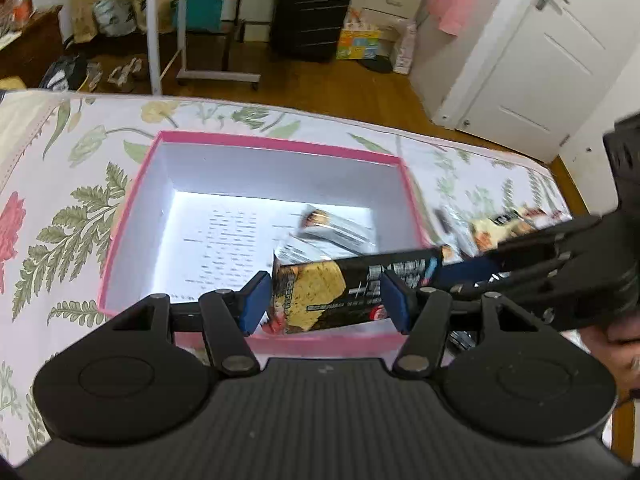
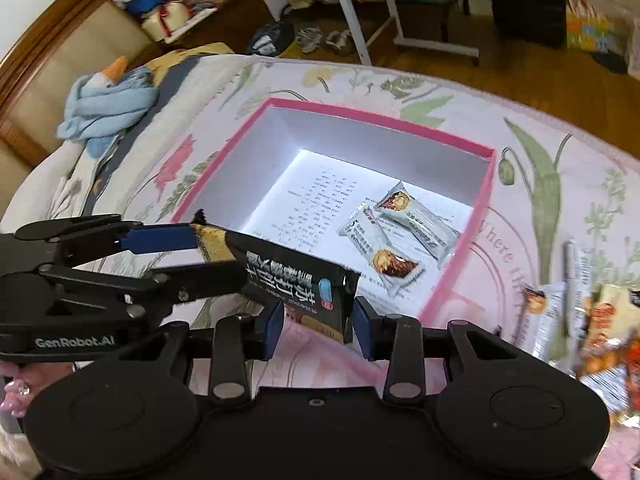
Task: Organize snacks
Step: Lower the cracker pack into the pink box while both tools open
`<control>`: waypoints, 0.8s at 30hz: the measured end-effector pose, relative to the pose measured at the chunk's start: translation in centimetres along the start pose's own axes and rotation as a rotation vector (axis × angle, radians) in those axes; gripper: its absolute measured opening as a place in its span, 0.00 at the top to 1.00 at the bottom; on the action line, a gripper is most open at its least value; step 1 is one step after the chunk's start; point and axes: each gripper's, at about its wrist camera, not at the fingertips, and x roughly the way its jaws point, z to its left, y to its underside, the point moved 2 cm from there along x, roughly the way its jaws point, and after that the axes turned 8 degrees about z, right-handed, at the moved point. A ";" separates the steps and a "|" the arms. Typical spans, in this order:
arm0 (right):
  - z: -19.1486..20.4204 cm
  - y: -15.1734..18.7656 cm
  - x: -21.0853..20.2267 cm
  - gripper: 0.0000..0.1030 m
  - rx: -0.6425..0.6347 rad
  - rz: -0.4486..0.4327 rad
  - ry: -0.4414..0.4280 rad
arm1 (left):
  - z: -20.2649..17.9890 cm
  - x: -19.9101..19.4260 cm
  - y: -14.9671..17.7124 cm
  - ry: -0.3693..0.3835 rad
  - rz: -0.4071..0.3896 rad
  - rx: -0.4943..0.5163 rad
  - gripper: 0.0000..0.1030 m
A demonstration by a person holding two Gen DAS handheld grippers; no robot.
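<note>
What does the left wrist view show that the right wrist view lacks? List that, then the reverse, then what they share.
Only left wrist: the white door and the pink bag hanging beside it.
Only right wrist: the light blue cloth on the bed and the headboard.
Both: the pink box and the black snack packet, gripped at opposite ends by the left gripper and the right gripper.

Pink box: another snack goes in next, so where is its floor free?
Free: the printed sheet along the left and far walls of the pink box. Crowded: two silver packets by its right wall; loose snacks outside.
</note>
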 end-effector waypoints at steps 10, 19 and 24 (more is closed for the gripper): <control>-1.0 -2.1 6.8 0.62 0.021 0.062 0.077 | 4.7 7.3 -0.8 0.023 0.123 -0.084 0.44; -0.9 -1.3 4.7 0.49 -0.047 -0.022 0.169 | 4.0 7.1 0.0 -0.103 0.024 -0.084 0.34; -1.1 1.4 -0.3 0.49 -0.080 -0.144 0.113 | 2.1 3.9 1.2 -0.122 -0.011 0.000 0.34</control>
